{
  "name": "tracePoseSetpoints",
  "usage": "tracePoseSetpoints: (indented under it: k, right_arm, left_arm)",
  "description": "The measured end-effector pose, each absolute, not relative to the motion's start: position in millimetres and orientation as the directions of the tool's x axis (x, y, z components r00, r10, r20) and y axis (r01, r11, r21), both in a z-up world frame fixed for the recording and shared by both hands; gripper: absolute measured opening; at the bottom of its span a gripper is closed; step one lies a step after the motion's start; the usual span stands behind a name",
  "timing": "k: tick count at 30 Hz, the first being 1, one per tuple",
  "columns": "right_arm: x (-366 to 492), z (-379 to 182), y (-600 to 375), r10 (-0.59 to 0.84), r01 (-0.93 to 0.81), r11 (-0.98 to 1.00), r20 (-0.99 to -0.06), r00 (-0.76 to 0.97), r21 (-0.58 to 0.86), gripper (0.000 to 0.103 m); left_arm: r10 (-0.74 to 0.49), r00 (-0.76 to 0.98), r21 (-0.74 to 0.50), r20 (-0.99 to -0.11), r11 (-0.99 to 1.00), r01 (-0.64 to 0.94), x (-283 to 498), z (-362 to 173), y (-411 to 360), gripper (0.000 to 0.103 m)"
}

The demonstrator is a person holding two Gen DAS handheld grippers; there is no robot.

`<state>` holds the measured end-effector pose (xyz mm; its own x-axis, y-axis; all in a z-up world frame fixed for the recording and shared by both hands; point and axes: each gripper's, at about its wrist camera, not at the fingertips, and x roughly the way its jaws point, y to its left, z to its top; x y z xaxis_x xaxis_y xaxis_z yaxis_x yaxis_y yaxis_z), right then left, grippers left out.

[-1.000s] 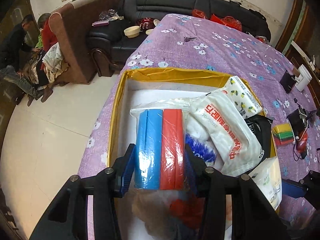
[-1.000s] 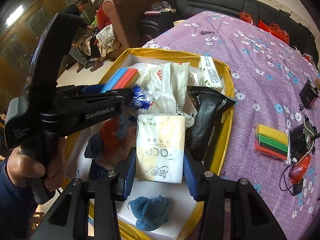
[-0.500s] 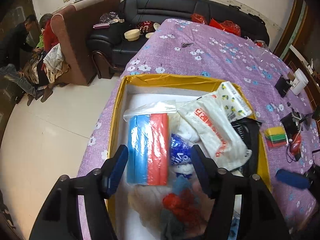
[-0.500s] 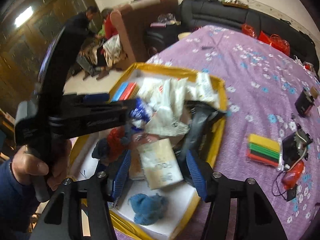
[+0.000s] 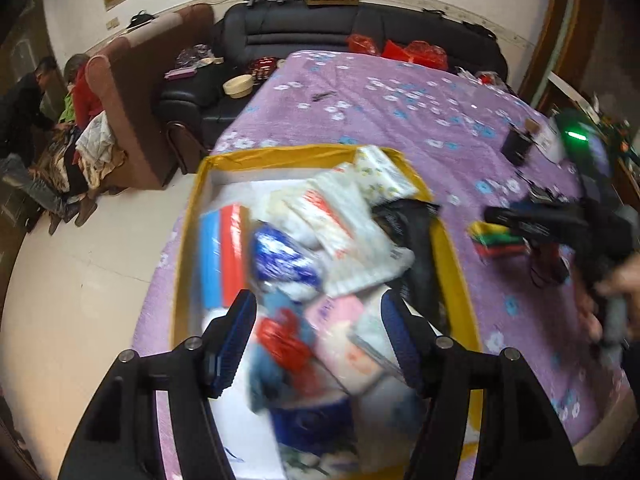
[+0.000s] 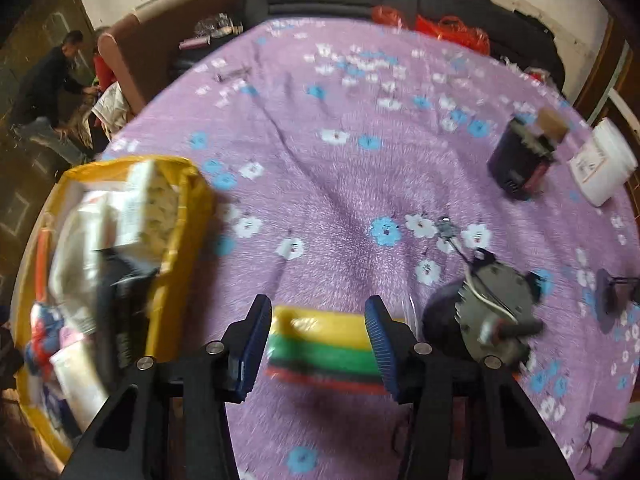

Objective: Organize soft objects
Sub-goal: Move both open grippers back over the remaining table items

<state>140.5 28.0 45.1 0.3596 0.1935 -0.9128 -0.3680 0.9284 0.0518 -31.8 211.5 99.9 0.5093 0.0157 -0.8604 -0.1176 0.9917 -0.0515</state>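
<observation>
A yellow box [image 5: 456, 276] on the purple flowered cloth holds several soft packs: a blue and red sponge pack [image 5: 224, 256], a white bag with red print [image 5: 340, 224], a flowered tissue pack [image 5: 380, 176] and a pink pack [image 5: 344, 332]. My left gripper [image 5: 318, 340] hangs open above the box's near end, with nothing between its fingers. To the right of the box lies a yellow, green and red striped sponge pack [image 6: 320, 344]. My right gripper [image 6: 318, 344] stands over it with a finger on each side, its jaws closing. The picture is too blurred to show any pressing.
Right of the striped pack are a round grey device with a white wire [image 6: 492, 308], a dark box-like device [image 6: 516, 164] and a white tub [image 6: 604, 168]. A black sofa [image 5: 360, 36] and a brown armchair [image 5: 136, 92] stand behind the table. People sit at far left [image 5: 36, 120].
My left gripper let go of the blue and red sponge pack, opened and drew back above the box. My right gripper released the tissue pack and swung right to the striped sponge pack.
</observation>
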Motion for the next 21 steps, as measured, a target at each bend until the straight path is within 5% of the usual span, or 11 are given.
tracePoseSetpoints:
  k: [5,14,21]
  right_arm:
    - [144.4,34.7,31.4,0.194,-0.426,0.904,-0.918,0.347,0.03,0.052]
    - [61.0,30.0,-7.7,0.36,-0.52,0.804,-0.932,0.042,0.287,0.052]
    - [20.4,59.6,-109.9,0.401,-0.294,0.896,-0.89,0.217,0.332,0.052]
  left_arm:
    - [-0.008,0.504,-0.048,-0.864,0.997,-0.066,-39.2,101.8,188.1,0.064]
    - [-0.076,0.49,-0.081,-0.868,0.997,0.012,-35.7,102.0,157.2,0.065]
    - [-0.188,0.423,-0.079,-0.886,0.962,0.261,-34.4,92.8,85.9,0.075]
